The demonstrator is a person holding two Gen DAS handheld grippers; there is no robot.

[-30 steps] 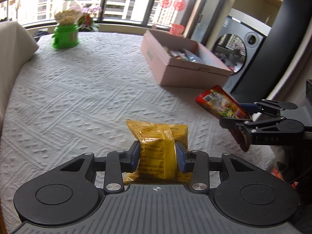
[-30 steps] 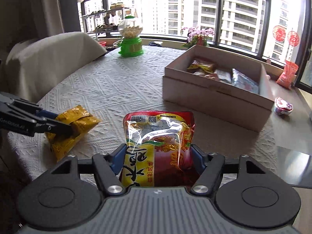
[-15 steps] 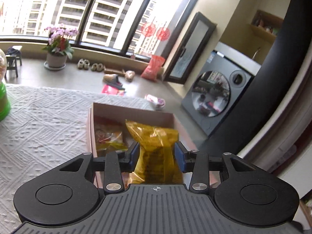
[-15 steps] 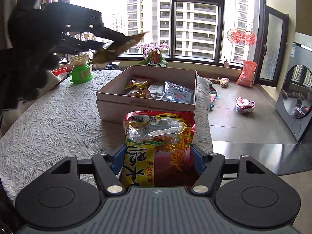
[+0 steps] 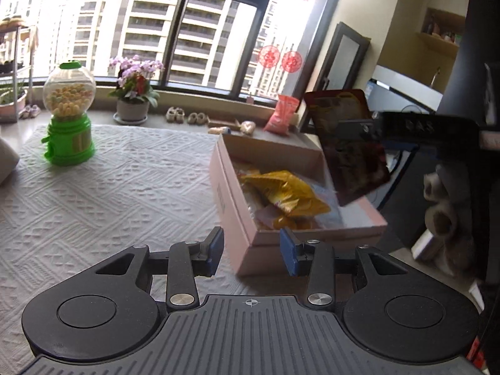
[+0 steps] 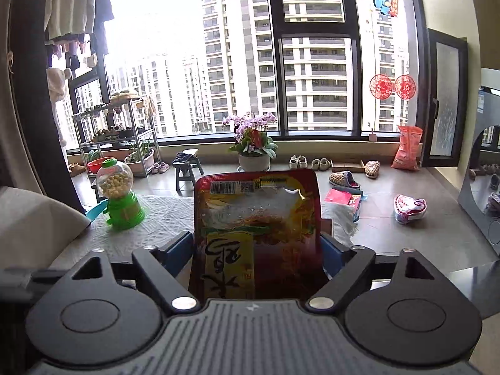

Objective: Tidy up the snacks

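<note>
My left gripper (image 5: 251,251) is open and empty, just in front of the near corner of the pink cardboard box (image 5: 237,218). The yellow snack bag (image 5: 289,193) lies inside the box on other packets. My right gripper (image 6: 257,250) is shut on a red and yellow snack bag (image 6: 256,228), held upright. In the left wrist view that red bag (image 5: 350,147) hangs above the box's right side, gripped by the right gripper (image 5: 359,129).
A green candy dispenser (image 5: 69,115) stands at the far left of the white tablecloth (image 5: 109,193). A flower pot (image 5: 132,93) and shoes sit on the floor by the window. A grey cushion (image 6: 34,218) lies at the table's left.
My left gripper opened and let the yellow bag drop into the box, then drew back. My right gripper carried the red bag up over the box.
</note>
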